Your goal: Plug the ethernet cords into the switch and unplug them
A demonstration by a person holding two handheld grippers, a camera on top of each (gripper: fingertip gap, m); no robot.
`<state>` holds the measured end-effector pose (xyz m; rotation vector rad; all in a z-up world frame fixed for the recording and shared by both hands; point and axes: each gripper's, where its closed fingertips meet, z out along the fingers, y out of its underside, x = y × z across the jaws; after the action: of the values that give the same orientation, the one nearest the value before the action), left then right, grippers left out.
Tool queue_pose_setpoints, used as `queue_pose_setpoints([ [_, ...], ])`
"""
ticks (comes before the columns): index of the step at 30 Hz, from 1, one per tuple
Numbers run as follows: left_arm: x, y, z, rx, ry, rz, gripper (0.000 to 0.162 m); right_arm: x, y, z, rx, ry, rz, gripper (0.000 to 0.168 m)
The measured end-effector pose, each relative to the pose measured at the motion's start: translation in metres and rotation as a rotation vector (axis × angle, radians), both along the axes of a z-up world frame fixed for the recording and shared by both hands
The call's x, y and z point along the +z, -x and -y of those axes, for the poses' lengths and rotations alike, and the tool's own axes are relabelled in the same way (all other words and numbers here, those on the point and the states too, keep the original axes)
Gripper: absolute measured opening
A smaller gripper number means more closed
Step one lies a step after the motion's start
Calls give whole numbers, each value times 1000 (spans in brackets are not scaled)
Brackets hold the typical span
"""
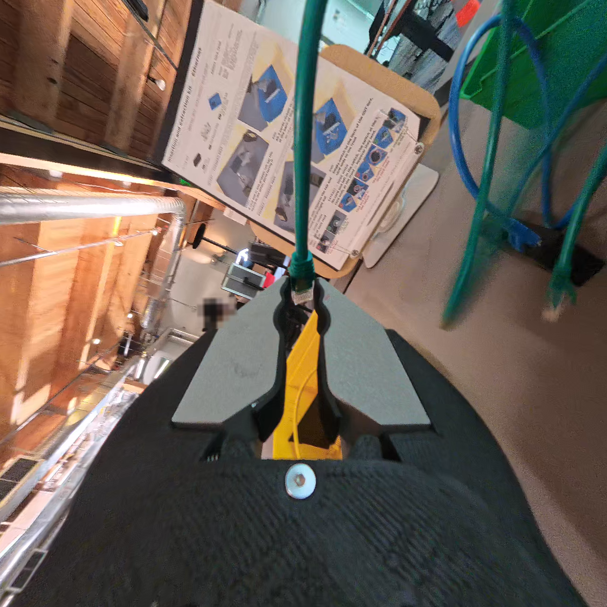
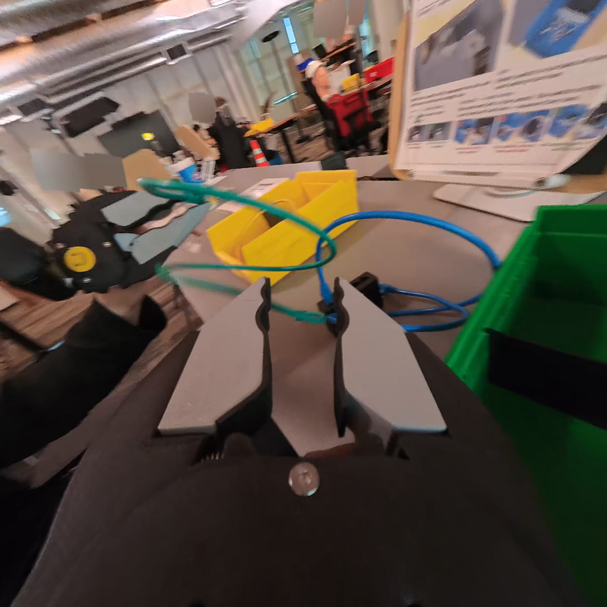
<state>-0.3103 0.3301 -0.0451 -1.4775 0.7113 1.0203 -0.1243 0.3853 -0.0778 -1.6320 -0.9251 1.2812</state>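
Note:
My left gripper (image 1: pixel 303 290) is shut on the clear plug of a green ethernet cord (image 1: pixel 302 131), held up off the table; it also shows at the left of the right wrist view (image 2: pixel 193 204). The cord loops down to its other green plug (image 2: pixel 308 316) beside the small black switch (image 2: pixel 368 284). I cannot tell whether that end is seated. Blue cords (image 2: pixel 410 218) are plugged into the switch (image 1: pixel 558 249). My right gripper (image 2: pixel 302 300) is open, low over the table, with the switch just past its right fingertip (image 2: pixel 340 295).
A green bin (image 2: pixel 542 328) stands close on the right. A yellow divided bin (image 2: pixel 295 226) sits behind the cords on the grey table (image 2: pixel 410 253). An instruction board on a stand (image 2: pixel 492 98) is at the back right. People and desks are far behind. The tips of one gripper are about 20 cm away from the tips of the other. Both grippers' tips are roughly 20 cm from the small black switch (image 2: pixel 368 284).

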Motion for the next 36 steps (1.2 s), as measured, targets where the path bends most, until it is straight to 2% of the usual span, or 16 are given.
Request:
queue_pose_setpoints([
  [3,12,-6,-2,10,-49,-59,10,8,-14,-7,-108,-83,45,45],
  [5,20,-12,-3,20,-92,-125,11,24,-16,9,-82,-128,28,42],
  [8,24,-26,-11,14,-123,-174,11,48,-1,59,110,-153,-78,30],
  [10,23,-33,-19,17,-132,-183,11,49,17,89,252,-115,-117,30],
  [12,20,-41,-24,10,-137,-172,11,42,35,101,325,-47,-137,32],
  [16,16,-63,-23,-19,-179,-191,10,37,57,86,273,109,-261,42],
  [18,8,-73,-22,-41,-170,-191,10,46,54,73,220,168,-401,39],
  [20,-1,-78,-23,-59,-161,-174,10,46,52,65,191,222,-456,36],
  [27,-17,-96,-24,-98,-158,-207,10,12,67,44,93,278,-342,44],
  [30,-21,-102,-24,-112,-152,-245,10,14,66,41,122,350,-418,45],
  [34,-32,-112,-21,-132,-140,-296,9,9,66,37,130,407,-446,31],
  [36,-39,-113,-22,-129,-135,-307,10,11,65,40,151,430,-471,3],
])
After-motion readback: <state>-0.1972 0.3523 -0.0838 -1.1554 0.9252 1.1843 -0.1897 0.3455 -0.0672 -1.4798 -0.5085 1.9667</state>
